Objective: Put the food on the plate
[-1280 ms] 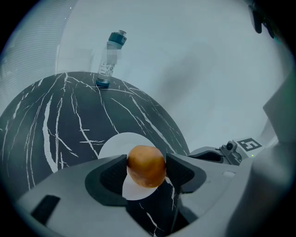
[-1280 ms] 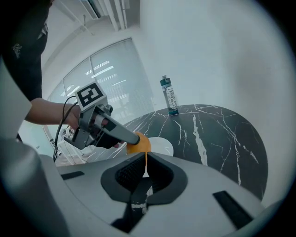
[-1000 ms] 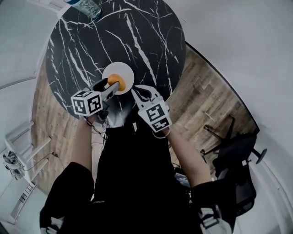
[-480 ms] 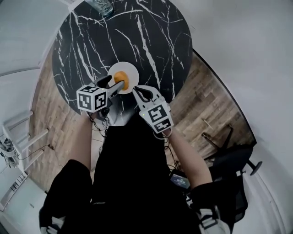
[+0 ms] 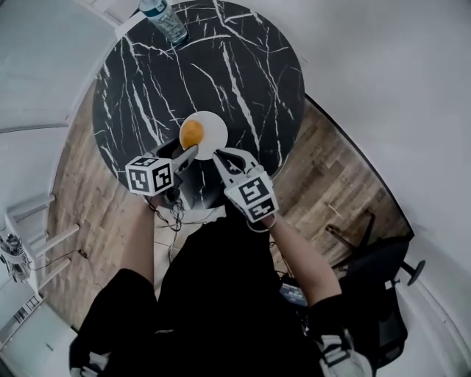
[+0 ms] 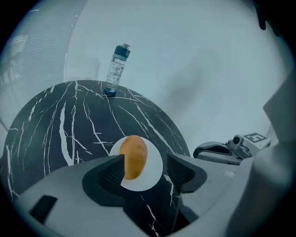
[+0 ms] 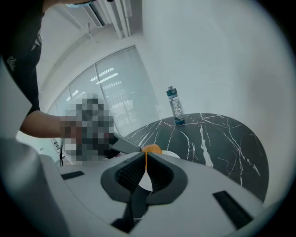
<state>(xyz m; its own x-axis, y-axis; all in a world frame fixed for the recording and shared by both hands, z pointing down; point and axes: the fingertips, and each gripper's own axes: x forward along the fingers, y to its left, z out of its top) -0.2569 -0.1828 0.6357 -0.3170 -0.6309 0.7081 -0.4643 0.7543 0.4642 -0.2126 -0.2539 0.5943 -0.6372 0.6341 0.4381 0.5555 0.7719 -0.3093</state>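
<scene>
The left gripper's two jaws stand well apart with nothing clamped between them. Its own view looks through the gap at a potato lying on a small round white plate. The ribbed left pad crosses the front of the potato's lower edge in that view. From the head view, the jaw tips sit just short of the plate on the person's side, and I cannot tell whether they touch its rim.

The right gripper's jaws are pressed together, pad against pad, with nothing held. It is just beside the left gripper, on its right, with its tips close to the near rim of the plate.

The potato is yellow-orange and oval. It rests on the left half of the plate, leaving the right half bare.

The plate sits on a round black marble table streaked with white veins, near the edge closest to the person and a little left of the middle. A clear water bottle with a blue cap and a blue base stands upright at the table's far edge, well apart from the plate.

The person wears dark clothing, with bare forearms reaching forward to both grippers. A wooden floor shows around the table, and a black office chair stands to the person's right.
</scene>
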